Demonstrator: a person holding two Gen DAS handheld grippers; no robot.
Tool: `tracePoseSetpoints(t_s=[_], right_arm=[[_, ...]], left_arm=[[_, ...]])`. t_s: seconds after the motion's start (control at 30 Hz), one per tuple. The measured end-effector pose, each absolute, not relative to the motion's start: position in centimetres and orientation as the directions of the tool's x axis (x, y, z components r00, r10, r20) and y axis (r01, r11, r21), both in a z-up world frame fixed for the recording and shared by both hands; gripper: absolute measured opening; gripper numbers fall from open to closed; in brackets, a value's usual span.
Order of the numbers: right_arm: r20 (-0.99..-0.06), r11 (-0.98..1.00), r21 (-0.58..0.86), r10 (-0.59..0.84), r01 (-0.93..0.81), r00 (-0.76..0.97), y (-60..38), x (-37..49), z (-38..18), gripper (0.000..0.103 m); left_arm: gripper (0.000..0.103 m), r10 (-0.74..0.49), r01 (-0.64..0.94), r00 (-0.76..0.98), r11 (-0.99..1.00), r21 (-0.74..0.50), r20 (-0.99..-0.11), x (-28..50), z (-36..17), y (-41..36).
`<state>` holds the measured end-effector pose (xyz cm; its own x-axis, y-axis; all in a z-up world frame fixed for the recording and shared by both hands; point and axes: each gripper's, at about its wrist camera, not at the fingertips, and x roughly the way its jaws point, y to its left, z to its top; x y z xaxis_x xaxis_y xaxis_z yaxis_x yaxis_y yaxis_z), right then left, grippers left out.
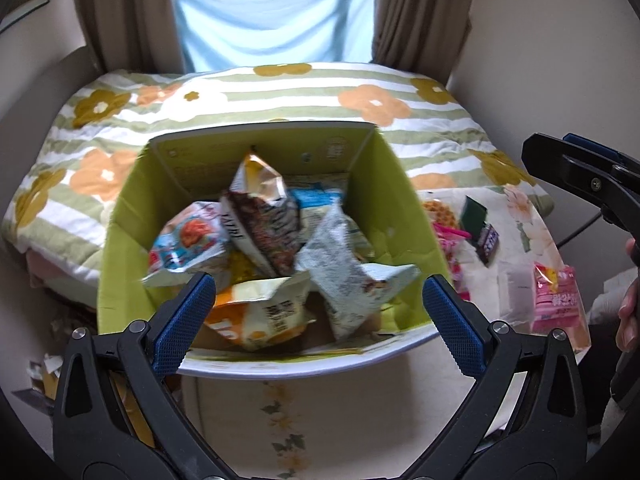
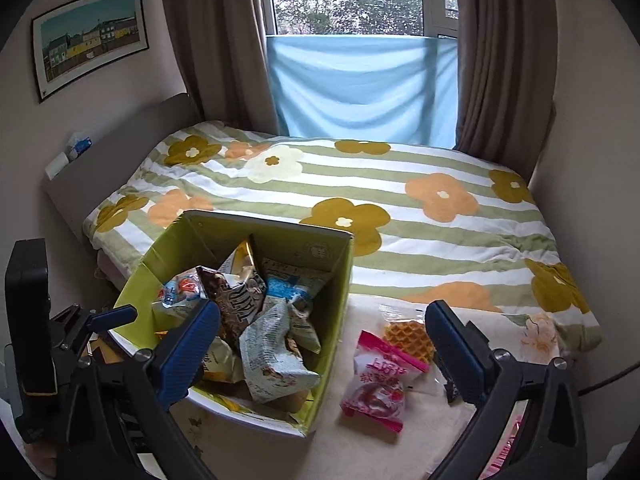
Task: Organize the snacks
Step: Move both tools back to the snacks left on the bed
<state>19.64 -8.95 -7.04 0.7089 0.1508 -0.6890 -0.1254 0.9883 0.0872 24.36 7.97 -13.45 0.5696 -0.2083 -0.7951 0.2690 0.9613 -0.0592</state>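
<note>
crinkly foil snack bags (image 1: 280,216) in boxy green cardboard carton (image 1: 132,216)

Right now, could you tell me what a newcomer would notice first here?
A green box crammed with crumpled snack bags sits at the bed's near edge. To its right, a pink packet and a waffle lie loose. Behind spreads a flowered striped quilt.

In the green box (image 1: 132,216), the upper snack bags are covering the ones beneath, so their count is staying unclear. The left claw's pads (image 1: 184,320) are blocking the box's near rim. At the tabletop's right edge, a pink packet (image 2: 504,456) is showing only a sliver behind the right claw's finger.
</note>
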Motion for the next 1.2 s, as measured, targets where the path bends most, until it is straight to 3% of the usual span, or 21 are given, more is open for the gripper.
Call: tracePoseSetpoints(t_s=[0.23, 0.6, 1.0, 1.2], right_arm=[[-0.714, 0.995, 0.095, 0.09, -0.031, 0.694, -16.6, 16.5, -7.5, 0.102], [-0.785, 0.984, 0.125, 0.021, 0.125, 0.619, -28.7, 12.1, -11.4, 0.102], [-0.838, 0.942, 0.261, 0.113, 0.21, 0.534, -36.3, 9.8, -19.2, 0.102], [-0.853, 0.918, 0.259, 0.072, 0.3, 0.517, -37.7, 8.7, -21.5, 0.102]], left_arm=[[0.103, -0.263, 0.368, 0.563, 0.929, -0.047, -0.784, 22.2, -13.0, -0.3], [0.103, -0.362, 0.484, 0.391, 0.863, -0.146, -0.846, 20.5, -18.8, -14.4], [0.103, -0.289, 0.477, 0.284, 0.87, -0.127, -0.914, 20.2, -26.9, -22.4], [0.102, -0.275, 0.495, 0.238, 0.859, -0.127, -0.931, 20.9, -29.8, -24.3]])
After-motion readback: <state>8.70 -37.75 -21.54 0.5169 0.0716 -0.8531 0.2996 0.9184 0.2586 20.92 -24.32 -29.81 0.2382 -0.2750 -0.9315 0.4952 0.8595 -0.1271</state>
